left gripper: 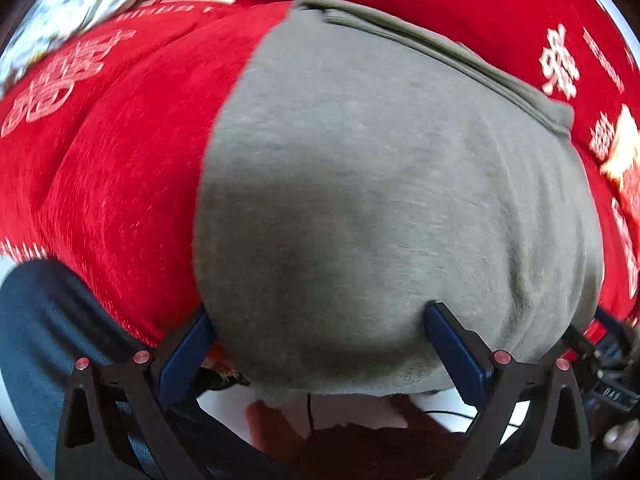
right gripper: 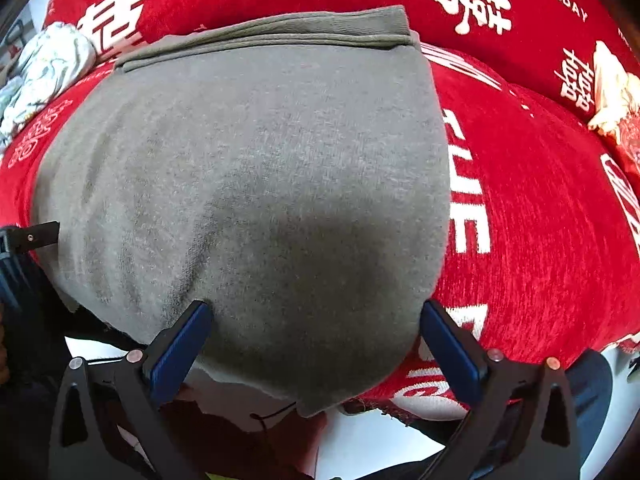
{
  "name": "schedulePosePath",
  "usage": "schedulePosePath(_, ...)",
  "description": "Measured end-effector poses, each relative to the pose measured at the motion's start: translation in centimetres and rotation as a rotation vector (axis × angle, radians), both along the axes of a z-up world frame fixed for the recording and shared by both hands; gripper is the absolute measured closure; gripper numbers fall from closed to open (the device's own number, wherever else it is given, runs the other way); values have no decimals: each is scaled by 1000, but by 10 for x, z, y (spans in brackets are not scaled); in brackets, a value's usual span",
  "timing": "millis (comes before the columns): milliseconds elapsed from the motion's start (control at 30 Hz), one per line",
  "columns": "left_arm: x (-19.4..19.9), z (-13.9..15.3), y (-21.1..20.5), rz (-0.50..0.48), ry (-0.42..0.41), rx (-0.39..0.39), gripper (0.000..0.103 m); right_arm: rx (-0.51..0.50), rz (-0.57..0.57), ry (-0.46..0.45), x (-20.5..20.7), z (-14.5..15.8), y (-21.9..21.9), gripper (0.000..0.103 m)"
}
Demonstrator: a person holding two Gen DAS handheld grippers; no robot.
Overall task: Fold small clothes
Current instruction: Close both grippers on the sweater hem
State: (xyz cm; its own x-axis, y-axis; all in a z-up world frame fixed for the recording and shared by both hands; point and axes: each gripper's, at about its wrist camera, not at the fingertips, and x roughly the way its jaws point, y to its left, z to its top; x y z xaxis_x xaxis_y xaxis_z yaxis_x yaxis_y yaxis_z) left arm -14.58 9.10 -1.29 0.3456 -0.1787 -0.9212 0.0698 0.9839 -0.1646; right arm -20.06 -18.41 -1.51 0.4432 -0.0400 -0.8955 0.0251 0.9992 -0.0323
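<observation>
A: Two grippers, one garment. The grey garment [left gripper: 380, 184] lies spread flat on the red cover [left gripper: 120, 200], with its folded, ribbed band along the far side in both views.

B: And the left gripper [left gripper: 320, 344]?

A: Its jaws are spread wide, released. The near edge of the grey cloth sits between the two blue fingers [left gripper: 456, 352], but neither pad presses the fabric from both sides, so nothing is gripped.

B: Same on the right?

A: Same. The right gripper [right gripper: 316, 344] has its jaws released too, blue fingers [right gripper: 180, 348] set apart with the near hem of the grey garment [right gripper: 260, 200] between them. A corner of that hem hangs past the edge of the red cover [right gripper: 540, 220], toward the camera.

B: What is printed on the cover?

A: White characters and lettering; "THE BIGDAY" reads clearly at the far right of the right wrist view. The left view is blurred, so its lettering cannot be read.

B: Anything else around?

A: A pale patterned cloth [right gripper: 44, 76] bunched at the far left, well apart from the garment; it also shows in the left view's top corner [left gripper: 76, 4]. A cream-coloured object [right gripper: 612, 92] sits on the cover at the far right; I cannot tell what it is.
</observation>
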Motion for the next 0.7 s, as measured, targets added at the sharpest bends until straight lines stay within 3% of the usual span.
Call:
schedulePosePath(67,-3,4,-7,-22,-19,8,13,-19,-7,-22,-2,4,1,27)
schedulePosePath(100,-5,8,-9,-34,-33,10,23,-10,-5,-39,-4,7,0,36)
schedulePosePath(167,-9,14,-12,-49,-60,17,46,8,7,-63,-7,14,1,78)
schedulePosePath(200,-11,18,-15,-58,-80,23,63,20,18,-67,-8,15,2,83)
schedulePosePath(233,-11,23,-16,-66,-98,41,83,27,20,-76,-9,18,2,85)
schedulePosePath(267,-11,29,-17,-81,-114,42,85,48,22,-85,-9,20,1,86)
schedulePosePath(433,11,57,-14,-102,-158,-47,88,240,10,-224,8,60,-24,87)
schedulePosePath(600,61,80,-20,-76,-250,-42,88,279,-37,-316,67,85,-35,87)
schedulePosePath(700,97,68,-19,-43,-198,-40,88,257,-53,-297,99,77,-34,88)
